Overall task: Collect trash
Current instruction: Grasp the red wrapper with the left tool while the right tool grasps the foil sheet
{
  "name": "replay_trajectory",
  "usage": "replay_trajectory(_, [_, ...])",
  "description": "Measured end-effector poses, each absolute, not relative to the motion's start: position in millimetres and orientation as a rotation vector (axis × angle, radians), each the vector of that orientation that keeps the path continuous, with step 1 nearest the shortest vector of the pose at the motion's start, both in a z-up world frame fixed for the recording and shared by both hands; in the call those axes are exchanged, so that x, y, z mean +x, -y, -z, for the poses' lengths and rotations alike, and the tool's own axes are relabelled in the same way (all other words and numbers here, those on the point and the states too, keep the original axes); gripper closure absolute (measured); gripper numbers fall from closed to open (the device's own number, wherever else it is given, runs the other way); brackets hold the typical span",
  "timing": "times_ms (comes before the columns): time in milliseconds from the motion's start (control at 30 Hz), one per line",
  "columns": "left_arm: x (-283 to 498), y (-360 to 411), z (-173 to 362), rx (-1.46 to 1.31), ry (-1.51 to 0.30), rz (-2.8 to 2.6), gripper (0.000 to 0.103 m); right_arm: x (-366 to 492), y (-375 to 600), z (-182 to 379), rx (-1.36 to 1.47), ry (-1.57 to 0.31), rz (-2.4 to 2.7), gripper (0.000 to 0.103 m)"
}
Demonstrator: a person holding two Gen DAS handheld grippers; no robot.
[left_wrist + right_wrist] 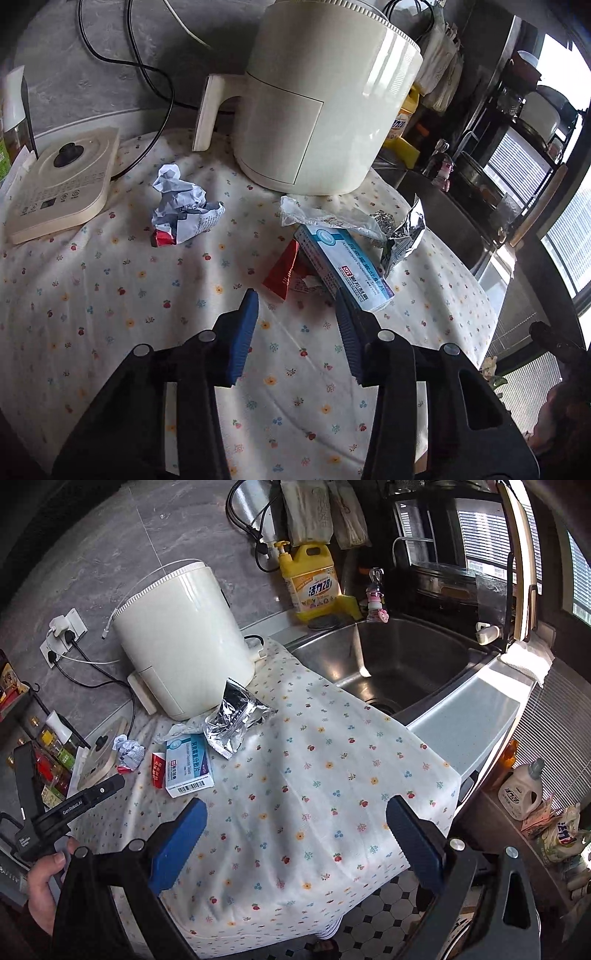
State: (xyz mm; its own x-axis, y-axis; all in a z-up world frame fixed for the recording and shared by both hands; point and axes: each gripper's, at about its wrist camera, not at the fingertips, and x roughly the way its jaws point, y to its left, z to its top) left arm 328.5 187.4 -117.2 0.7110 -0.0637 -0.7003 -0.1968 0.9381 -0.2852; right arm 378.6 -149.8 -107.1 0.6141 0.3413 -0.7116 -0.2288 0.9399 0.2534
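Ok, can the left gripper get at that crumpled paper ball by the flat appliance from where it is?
Probably yes. The crumpled paper ball sits alone on bare tablecloth, up and left of the left gripper, whose jaws are empty and apart. Nothing lies between them.

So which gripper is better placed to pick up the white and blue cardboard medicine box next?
Left. The left gripper has its open blue fingers right at the white and blue cardboard medicine box. The right gripper sits farther back over bare flowered tablecloth.
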Motion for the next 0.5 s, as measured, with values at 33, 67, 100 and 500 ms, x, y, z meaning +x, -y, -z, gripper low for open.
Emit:
replay_trajectory(33, [333.9,-191.1,120.2,-0.355,-0.790,-0.071,0.063,381.0,145.8,107.2,0.145,-0.848,-0.324,0.008])
replay_trajectory(67, [339.4,-194.4,122.9,-0.355,-0.799,-0.067,0.065,382.7,142.2,107.5,0.147,-0.849,-0.320,0.008])
replay_trajectory(100, [344.1,-196.7,125.6,-0.355,-0.807,-0.064,0.066,384.6,138.5,107.4,0.148,-0.850,-0.320,0.008])
replay_trajectory(500, [388.4,-204.0,154.0,-0.369,-0.852,0.041,0.075,416.1,82.0,114.1,0.101,-0.896,-0.377,0.013])
